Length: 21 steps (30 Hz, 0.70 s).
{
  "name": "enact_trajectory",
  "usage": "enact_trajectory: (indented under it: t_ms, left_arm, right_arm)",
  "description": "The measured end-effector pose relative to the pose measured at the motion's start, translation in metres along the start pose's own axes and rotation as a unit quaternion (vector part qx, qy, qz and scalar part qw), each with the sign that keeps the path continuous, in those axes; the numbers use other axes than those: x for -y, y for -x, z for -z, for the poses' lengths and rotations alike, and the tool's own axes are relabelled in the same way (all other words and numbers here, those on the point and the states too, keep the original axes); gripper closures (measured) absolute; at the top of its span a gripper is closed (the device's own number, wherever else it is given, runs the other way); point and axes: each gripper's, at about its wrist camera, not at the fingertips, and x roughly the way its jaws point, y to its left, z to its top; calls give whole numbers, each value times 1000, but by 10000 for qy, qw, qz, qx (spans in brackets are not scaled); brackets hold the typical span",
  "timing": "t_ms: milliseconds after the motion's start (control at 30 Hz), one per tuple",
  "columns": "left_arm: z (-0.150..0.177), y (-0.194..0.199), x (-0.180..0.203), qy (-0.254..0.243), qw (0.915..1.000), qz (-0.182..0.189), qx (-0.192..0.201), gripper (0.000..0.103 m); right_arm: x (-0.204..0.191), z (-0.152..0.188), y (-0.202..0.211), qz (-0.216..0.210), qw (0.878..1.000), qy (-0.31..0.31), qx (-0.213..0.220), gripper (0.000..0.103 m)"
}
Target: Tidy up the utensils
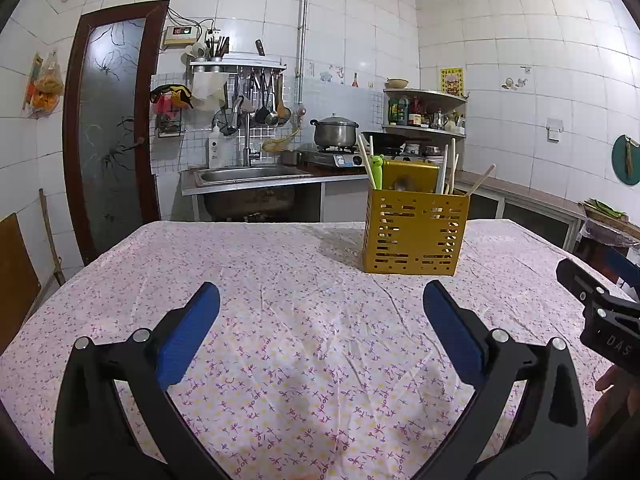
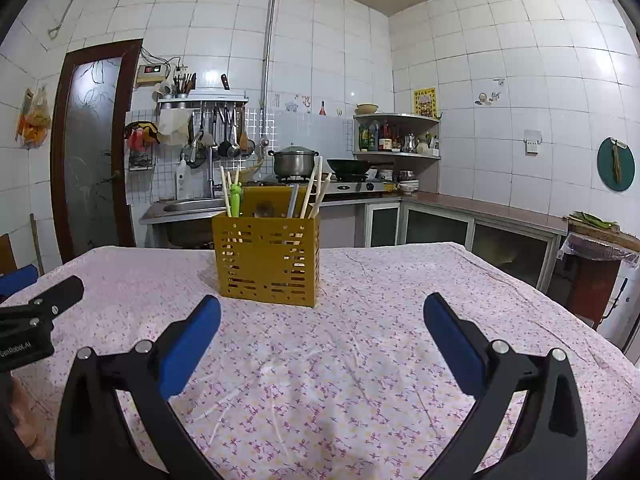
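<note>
A yellow slotted utensil holder (image 1: 415,232) (image 2: 267,259) stands upright on the floral tablecloth (image 1: 304,320) (image 2: 360,344). Several chopsticks (image 1: 451,168) (image 2: 310,192), a green frog-topped utensil (image 1: 377,170) (image 2: 235,198) and a spoon stick out of it. My left gripper (image 1: 322,296) hovers open over the cloth, short of the holder and to its left, with nothing between its blue pads (image 1: 188,336). My right gripper (image 2: 322,306) is open too, the holder ahead on its left. Each gripper shows at the edge of the other's view.
Behind the table runs a kitchen counter with a steel sink (image 1: 248,174), a gas stove carrying a pot (image 1: 335,130) and a wok (image 2: 348,165). A corner shelf of bottles (image 2: 396,136), a dark-framed door (image 1: 112,128) and a bin at the right (image 2: 596,264) surround the table.
</note>
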Motion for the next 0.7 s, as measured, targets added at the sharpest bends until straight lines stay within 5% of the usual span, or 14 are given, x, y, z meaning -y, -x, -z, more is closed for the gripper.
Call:
enact_trajectory:
  t_ms: [700]
  left_arm:
    - [3, 8, 8, -177, 9997, -29, 189, 5]
  right_arm:
    - [4, 0, 9, 49, 9999, -35, 110, 4]
